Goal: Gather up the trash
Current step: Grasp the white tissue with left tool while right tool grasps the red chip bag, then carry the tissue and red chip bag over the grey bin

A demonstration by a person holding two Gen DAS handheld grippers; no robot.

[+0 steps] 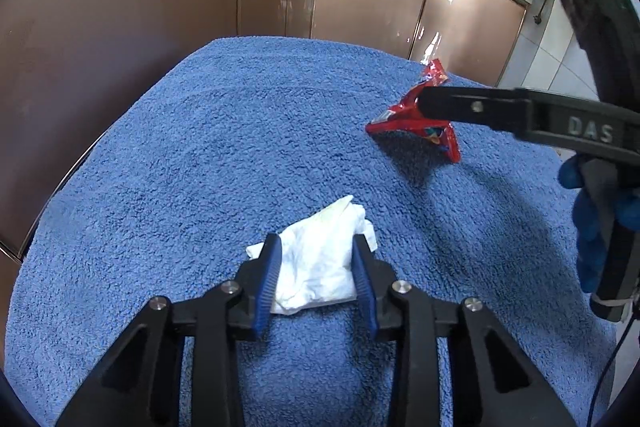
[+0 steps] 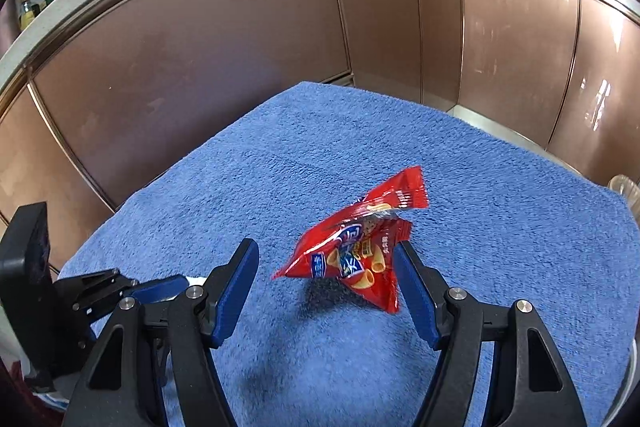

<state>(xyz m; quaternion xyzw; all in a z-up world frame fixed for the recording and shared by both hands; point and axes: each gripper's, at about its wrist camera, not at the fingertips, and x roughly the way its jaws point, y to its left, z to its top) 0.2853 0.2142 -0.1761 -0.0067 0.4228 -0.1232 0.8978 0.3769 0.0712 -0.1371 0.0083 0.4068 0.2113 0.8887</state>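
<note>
**Q:** What does each gripper hold or frame?

**A:** The left gripper (image 1: 318, 269) stands with its jaws partly apart, one on either side of a crumpled white tissue (image 1: 320, 259) that lies on the near middle of the blue towel (image 1: 200, 155). Both blue pads look to touch the tissue's sides, but whether they press it firmly cannot be told. The right gripper (image 2: 326, 279) has its jaws wide apart around a red snack packet (image 2: 356, 251), which stands tilted on the towel, farther off and to the right of the tissue. The packet rests against the right-hand pad; the left-hand pad stands well clear of it.

**Q:** What could go wrong from here?

**A:** Three risks, as a judgement. First, the packet is light, glossy and propped on an edge; an uneven closing of the jaws would likely push it over or let it slide out sideways. Second, the tissue is soft and loosely bunched, so a shallow pinch may catch only a fold, and the rest could tear or drop on lifting. Third, the towel's thick pile lies right under both sets of pads; closing too low could snag the terry loops and drag the cloth.

**Q:** Is a bin visible?

**A:** No bin shows in either view, only brown cabinet doors (image 2: 240, 67) beyond the towel.
</note>
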